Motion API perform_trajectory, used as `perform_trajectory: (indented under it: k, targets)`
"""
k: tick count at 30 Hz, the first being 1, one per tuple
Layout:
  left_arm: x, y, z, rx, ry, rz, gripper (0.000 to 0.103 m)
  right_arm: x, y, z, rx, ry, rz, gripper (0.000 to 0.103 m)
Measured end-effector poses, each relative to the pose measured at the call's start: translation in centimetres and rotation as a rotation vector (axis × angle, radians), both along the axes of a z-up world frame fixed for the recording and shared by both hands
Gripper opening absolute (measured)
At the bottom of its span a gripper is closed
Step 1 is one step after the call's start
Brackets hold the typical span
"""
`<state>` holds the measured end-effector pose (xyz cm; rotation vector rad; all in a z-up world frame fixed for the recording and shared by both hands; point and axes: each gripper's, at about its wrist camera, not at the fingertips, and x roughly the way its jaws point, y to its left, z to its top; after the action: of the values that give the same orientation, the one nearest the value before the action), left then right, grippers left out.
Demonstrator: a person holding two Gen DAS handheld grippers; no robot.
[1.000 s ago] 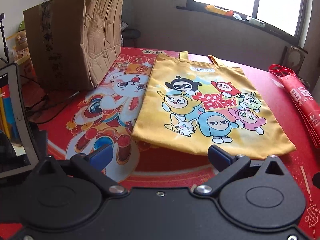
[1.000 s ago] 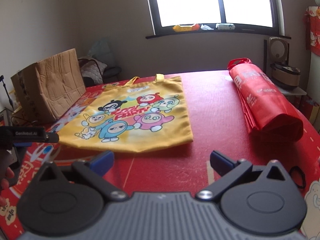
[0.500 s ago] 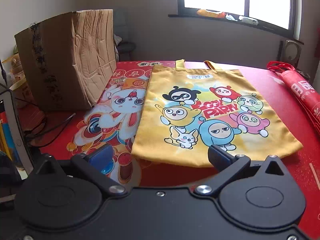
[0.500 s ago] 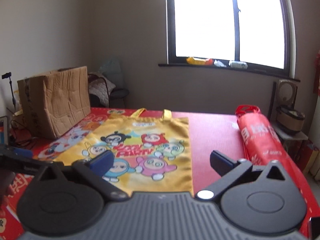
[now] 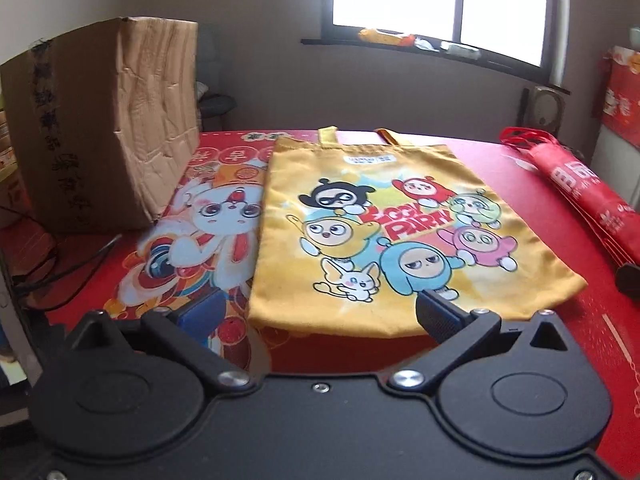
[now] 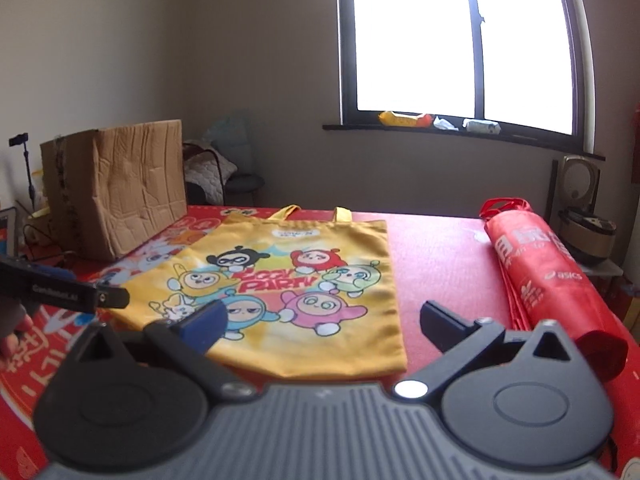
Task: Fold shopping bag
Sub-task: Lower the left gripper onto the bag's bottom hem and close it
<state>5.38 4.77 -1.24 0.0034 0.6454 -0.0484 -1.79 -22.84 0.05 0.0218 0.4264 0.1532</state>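
Yellow shopping bag point(image 5: 384, 232) lying flat and unfolded on the red table point(image 5: 520, 184), cartoon print facing up, two handles point(image 5: 328, 136) pointing away toward the window point(image 6: 460, 40). Left gripper point(image 5: 318, 312) spread wide, holding nothing, hovering at the bag's near edge: blue-padded left finger point(image 5: 202, 314) beyond the bag's near left corner over the printed rabbit mat point(image 5: 208, 224), right finger point(image 5: 440, 314) over the hem further along, near the blue character's feet. Cannot tell whether either fingertip touches cloth. Right gripper point(image 6: 316, 322) likewise wide open and empty, set just short of the bag's near edge point(image 6: 304, 368), with its left finger point(image 6: 200, 322) in front of the lower part of the print and its right finger point(image 6: 444, 324) past the bag's right side, over bare red table. Ahead and to the left of both grippers, a creased cardboard box point(image 5: 108, 120) standing upright on the table, near the bag's far left corner but apart from it. To the right, a rolled red bag point(image 6: 548, 268) lying well apart from the yellow one. In the right wrist view, at far left, the left gripper's black body point(image 6: 60, 290) and a bit of the person's hand point(image 6: 12, 328) behind it.
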Motion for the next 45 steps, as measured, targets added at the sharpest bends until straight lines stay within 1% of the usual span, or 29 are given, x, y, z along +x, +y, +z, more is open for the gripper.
perform_trajectory:
  k: [2, 3, 4, 6, 10, 16, 18, 22, 25, 27, 29, 32, 35, 40, 42, 44, 45]
  targets:
    - [0.5, 0.5, -0.6, -0.006, 0.02, 0.01, 0.103, 0.0, -0.1, -0.3, -0.001, 0.022, 0.014, 0.102]
    - [0.8, 0.8, -1.1, -0.016, 0.036, 0.032, 0.103, 0.0, -0.2, -0.4, 0.003, 0.031, 0.017, 0.103]
    - [1.0, 1.1, -1.4, -0.037, 0.043, 0.029, 0.103, -0.1, -0.1, -0.5, 0.01, 0.035, 0.013, 0.103]
    - [1.0, 1.4, -1.9, -0.08, 0.037, 0.003, 0.103, -0.3, -0.1, -0.9, 0.03, 0.027, 0.0, 0.102]
    - [0.7, 1.5, -2.4, -0.123, 0.024, -0.023, 0.103, -0.3, 0.1, -1.3, 0.031, 0.026, 0.005, 0.102]
    - [2.0, 2.6, -2.4, -0.283, 0.057, -0.018, 0.103, -0.3, 0.2, -1.8, 0.033, 0.032, 0.014, 0.103]
    - [2.7, 2.9, -2.4, -0.323, 0.077, -0.002, 0.103, -0.2, 0.1, -1.8, 0.037, 0.037, 0.012, 0.103]
    - [3.4, 3.5, -2.0, -0.342, 0.099, 0.051, 0.103, -0.2, -0.1, -1.9, 0.043, 0.053, 0.004, 0.103]
    - [3.6, 4.1, -1.8, -0.362, 0.106, 0.072, 0.103, -0.5, -0.4, -2.0, 0.048, 0.041, -0.008, 0.103]
    - [3.7, 4.3, -1.8, -0.371, 0.121, 0.084, 0.103, -0.6, -0.5, -2.1, 0.052, 0.035, -0.018, 0.103]
    - [3.9, 4.5, -1.8, -0.395, 0.14, 0.093, 0.103, -0.6, -0.6, -2.2, 0.055, 0.037, -0.025, 0.103]
    - [4.2, 4.3, -2.0, -0.411, 0.148, 0.098, 0.103, -0.5, -0.6, -2.1, 0.052, 0.032, -0.012, 0.103]
    - [4.6, 4.0, -2.3, -0.452, 0.165, 0.095, 0.103, -0.8, -0.5, -2.1, 0.048, 0.026, 0.005, 0.103]
    - [4.9, 3.3, -2.7, -0.487, 0.155, 0.084, 0.102, -1.1, -0.7, -2.3, 0.04, 0.03, 0.007, 0.103]
    - [5.1, 3.3, -3.0, -0.511, 0.163, 0.082, 0.1, -1.1, -0.8, -2.3, 0.039, 0.031, 0.007, 0.103]
    - [5.3, 3.2, -3.3, -0.534, 0.17, 0.08, 0.096, -1.3, -0.9, -2.4, 0.039, 0.031, 0.006, 0.103]
    - [5.4, 3.2, -3.5, -0.546, 0.174, 0.08, 0.096, -1.3, -1.0, -2.4, 0.039, 0.031, 0.006, 0.103]
